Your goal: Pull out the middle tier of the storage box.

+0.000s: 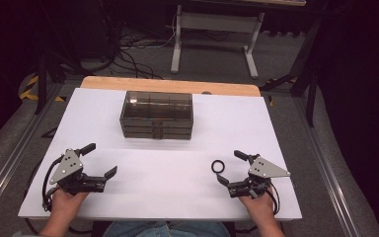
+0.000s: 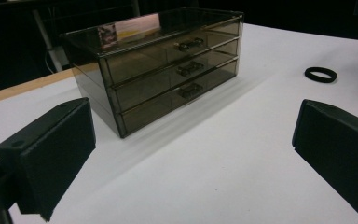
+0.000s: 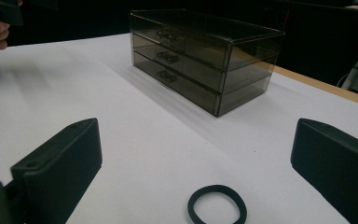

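Early reaching step, by the look of it: right claw (image 1: 230,172) spread wide near the surface's (image 1: 177,197) front right corner, black ring (image 1: 218,166) flat just ahead of its jaws, not yet pinched. Left claw (image 1: 100,160) spread too, empty, near the front left corner. Drawer box (image 1: 157,114) toward the back edge, at its middle, all three drawers shut. Next, probably: easing the right claw forward and down to straddle the ring's thin rim. Drawer contents hard to make out through the dark plastic.

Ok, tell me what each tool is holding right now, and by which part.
Nothing is held. Both the left tool and right tool stand open and empty; the black rubber ring lies untouched on the white table.
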Demonstrator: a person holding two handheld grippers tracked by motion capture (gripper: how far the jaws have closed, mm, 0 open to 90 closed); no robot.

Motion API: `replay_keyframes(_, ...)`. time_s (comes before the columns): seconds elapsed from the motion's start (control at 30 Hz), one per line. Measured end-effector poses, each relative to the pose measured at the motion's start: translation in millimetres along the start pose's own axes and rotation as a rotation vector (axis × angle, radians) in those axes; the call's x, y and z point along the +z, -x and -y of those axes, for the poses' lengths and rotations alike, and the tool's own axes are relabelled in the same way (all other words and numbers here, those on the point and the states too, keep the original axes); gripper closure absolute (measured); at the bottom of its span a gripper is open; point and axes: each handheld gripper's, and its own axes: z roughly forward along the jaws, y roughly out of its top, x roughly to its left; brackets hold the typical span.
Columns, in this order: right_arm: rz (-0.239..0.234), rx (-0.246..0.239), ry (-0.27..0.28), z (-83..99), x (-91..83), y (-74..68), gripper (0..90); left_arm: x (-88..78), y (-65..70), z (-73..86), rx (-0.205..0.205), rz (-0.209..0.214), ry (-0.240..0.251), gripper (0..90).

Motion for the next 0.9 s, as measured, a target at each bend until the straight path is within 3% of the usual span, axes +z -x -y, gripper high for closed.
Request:
replay_keyframes(0.5,-0.013,0.014,-0.012,-2.1,4.2,0.5,2.6,-0.5,-1.5,0.2,0.001,-0.003,-0.005,0.1)
replay_keyframes(0.9,-0.039,0.018,-0.045,-14.4,17.4,-1.6,3.5,-0.7,-4.7,0.2,-0.016,0.002,-0.007,0.1)
